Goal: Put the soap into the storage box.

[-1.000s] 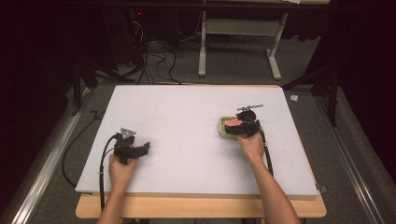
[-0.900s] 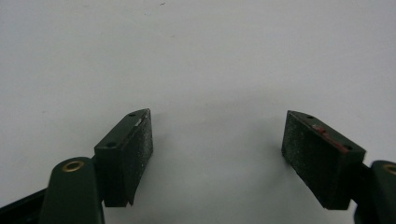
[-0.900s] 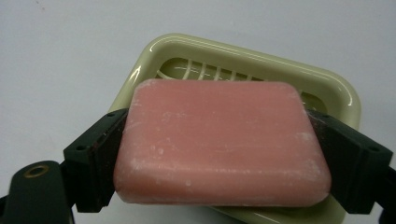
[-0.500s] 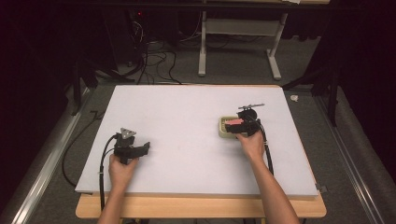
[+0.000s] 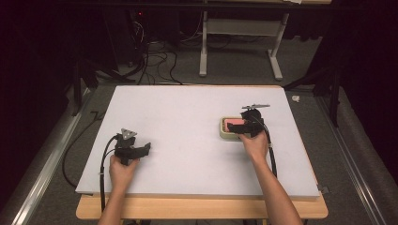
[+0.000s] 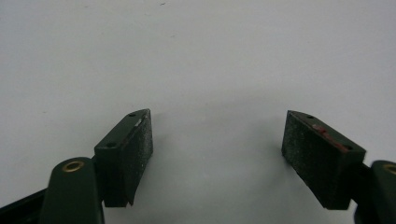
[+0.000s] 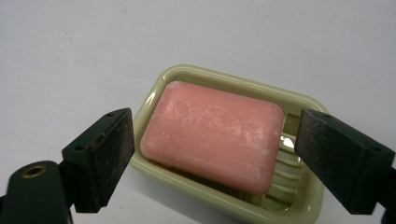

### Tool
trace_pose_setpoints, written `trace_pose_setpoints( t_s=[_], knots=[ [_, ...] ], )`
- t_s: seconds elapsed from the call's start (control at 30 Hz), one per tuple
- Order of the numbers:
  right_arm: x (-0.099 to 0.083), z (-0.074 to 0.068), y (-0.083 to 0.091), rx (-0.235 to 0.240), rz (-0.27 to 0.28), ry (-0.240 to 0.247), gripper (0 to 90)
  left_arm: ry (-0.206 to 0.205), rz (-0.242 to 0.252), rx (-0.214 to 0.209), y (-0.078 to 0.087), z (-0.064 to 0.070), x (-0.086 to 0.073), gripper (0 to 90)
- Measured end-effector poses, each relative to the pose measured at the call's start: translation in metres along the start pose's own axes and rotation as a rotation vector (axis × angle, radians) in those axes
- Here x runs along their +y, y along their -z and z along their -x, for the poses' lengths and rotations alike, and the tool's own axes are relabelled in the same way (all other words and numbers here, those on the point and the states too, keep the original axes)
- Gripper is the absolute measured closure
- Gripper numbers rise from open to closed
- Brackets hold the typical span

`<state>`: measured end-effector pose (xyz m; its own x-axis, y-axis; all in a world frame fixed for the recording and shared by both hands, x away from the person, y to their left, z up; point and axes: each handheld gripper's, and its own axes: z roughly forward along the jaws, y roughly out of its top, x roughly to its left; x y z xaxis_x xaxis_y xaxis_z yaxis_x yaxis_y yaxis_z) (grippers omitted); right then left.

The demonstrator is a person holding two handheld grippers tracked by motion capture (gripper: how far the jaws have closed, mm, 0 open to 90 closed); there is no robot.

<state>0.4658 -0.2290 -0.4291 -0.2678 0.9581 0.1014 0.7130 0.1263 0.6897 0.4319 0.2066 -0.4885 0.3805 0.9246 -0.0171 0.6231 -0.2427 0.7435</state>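
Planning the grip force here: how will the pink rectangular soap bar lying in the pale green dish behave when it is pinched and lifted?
The pink rectangular soap bar looks solid, so probably stiff. Its smooth faces and rounded edges may slip between the pads of the open right gripper. It lies loose in the pale green ribbed dish, so the dish will likely stay behind.

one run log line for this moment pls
right gripper: open, fingers flanking pink soap bar in pale green dish | left gripper: open over white tabletop
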Motion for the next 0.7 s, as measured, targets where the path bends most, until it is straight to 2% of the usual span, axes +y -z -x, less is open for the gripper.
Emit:
trace_pose_setpoints(
  t_s=[0.2, 0.37, 0.7],
  knots=[
    [-0.002, 0.004, 0.007, 0.010, 0.021, 0.002, 13.4, -0.001, 0.001, 0.002, 0.000, 0.000, 0.000, 25.3],
    [-0.002, 0.005, 0.022, 0.013, 0.071, 0.007, 14.1, -0.002, 0.001, 0.003, 0.000, 0.000, 0.000, 25.3],
    [-0.004, 0.009, 0.039, 0.016, 0.108, 0.024, 14.8, -0.001, 0.000, 0.002, 0.000, 0.000, 0.000, 25.3]
  ],
)
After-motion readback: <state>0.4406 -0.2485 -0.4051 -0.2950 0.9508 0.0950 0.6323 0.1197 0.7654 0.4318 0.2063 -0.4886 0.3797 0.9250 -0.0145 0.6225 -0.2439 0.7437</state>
